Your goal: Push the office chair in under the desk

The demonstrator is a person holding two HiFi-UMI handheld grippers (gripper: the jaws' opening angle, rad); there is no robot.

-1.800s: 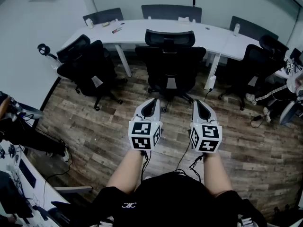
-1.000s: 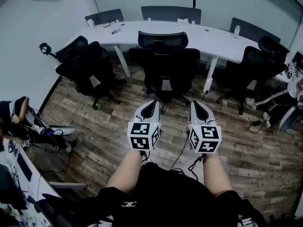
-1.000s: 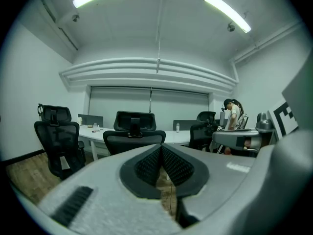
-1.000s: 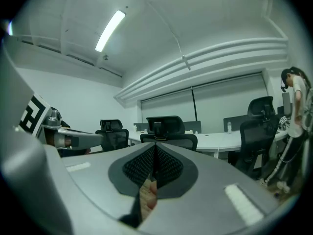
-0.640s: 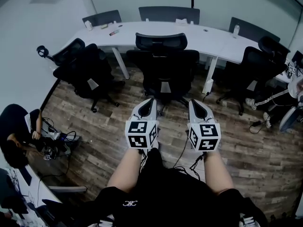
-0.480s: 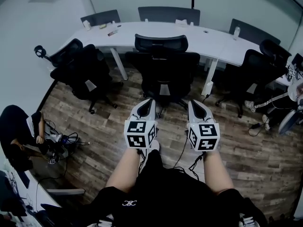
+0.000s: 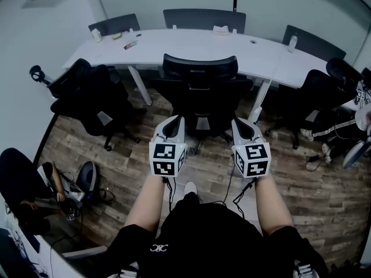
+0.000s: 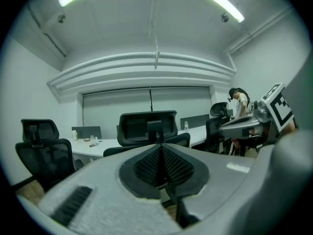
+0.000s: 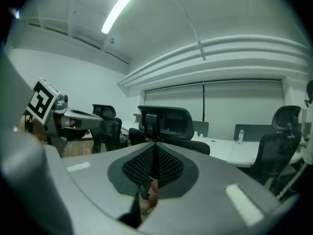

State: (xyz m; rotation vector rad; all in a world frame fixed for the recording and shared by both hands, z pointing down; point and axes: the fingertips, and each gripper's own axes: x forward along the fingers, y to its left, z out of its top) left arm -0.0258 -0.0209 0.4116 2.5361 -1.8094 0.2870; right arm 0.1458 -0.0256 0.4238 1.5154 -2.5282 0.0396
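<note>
Left gripper and right gripper are closed, empty. Office chair stands dead ahead — equally near both, desk behind.

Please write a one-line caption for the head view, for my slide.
Left gripper and right gripper, both shut, face the office chair before the desk.

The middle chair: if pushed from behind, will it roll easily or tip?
The chair probably rolls readily, since it stands on hard plank floor. Pushed high at the headrest, it might rock slightly; its tall back looks likely to flex.
</note>
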